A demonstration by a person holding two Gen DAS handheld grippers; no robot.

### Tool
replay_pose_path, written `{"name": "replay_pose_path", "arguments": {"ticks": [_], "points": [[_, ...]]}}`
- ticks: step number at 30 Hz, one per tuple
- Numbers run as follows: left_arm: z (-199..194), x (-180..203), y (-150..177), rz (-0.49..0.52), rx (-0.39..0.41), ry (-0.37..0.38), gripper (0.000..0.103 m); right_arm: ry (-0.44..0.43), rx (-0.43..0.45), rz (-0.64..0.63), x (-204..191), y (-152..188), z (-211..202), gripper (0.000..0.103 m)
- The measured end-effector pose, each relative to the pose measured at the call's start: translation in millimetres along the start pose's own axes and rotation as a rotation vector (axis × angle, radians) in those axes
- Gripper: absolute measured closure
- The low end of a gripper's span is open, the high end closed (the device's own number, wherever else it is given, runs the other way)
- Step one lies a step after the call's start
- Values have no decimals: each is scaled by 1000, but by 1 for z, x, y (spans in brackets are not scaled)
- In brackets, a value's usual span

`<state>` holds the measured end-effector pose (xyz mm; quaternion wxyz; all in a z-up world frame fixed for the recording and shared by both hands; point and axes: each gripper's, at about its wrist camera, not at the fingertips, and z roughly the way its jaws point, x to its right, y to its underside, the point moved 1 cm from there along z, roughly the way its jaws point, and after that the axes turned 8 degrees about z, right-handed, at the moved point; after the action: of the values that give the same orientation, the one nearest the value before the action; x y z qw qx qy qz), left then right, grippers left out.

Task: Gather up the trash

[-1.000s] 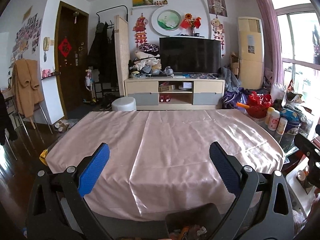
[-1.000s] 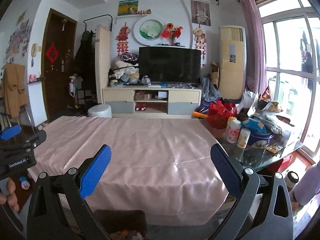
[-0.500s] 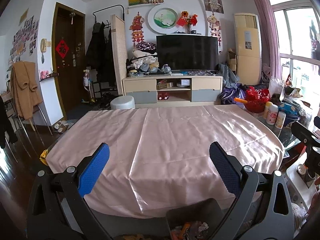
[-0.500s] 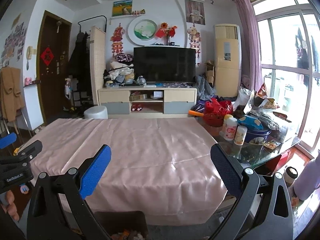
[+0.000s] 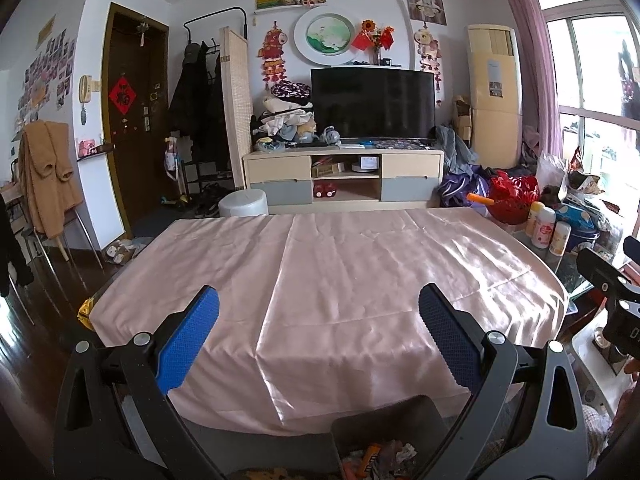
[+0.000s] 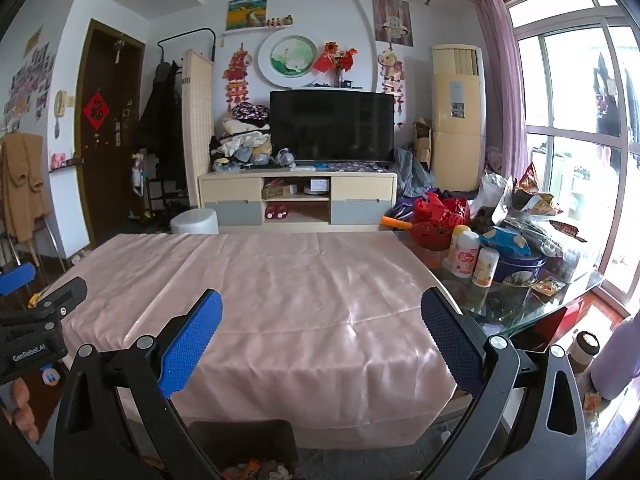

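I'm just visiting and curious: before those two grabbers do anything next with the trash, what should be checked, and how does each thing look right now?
1. Left gripper empty, fingers apart: ok.
2. Right gripper empty, fingers apart: ok.
3. Trash bin in reach, below the table's near edge, wrappers inside: ok.
4. Trash left on the pink tablecloth: none visible, ok.
5. Yellow wrapper at the table's left corner, maybe trash: cannot tell.
6. Clutter on the glass table, including bottles: trash or not, cannot tell.
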<state>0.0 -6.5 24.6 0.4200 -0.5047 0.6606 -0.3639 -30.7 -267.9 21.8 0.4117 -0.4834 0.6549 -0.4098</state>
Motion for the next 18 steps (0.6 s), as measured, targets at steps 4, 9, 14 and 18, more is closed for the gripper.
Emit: {"name": "replay_pose_path", "arguments": {"ticks": [4,9,14,18], "points": [[0,-1,0,-3,0,-2,8,-6,-6,-8,-3,2,1,3],[0,-1,0,-3,0,-2,8,-14,-2,-4,-5,3,0,3],[0,-1,0,-5,-2,-1,8,-14,-5,-3,-5,3,1,3],[0,-2,0,-6,0,-2,8,-16,-4,-4,-6,3,0,3]]}}
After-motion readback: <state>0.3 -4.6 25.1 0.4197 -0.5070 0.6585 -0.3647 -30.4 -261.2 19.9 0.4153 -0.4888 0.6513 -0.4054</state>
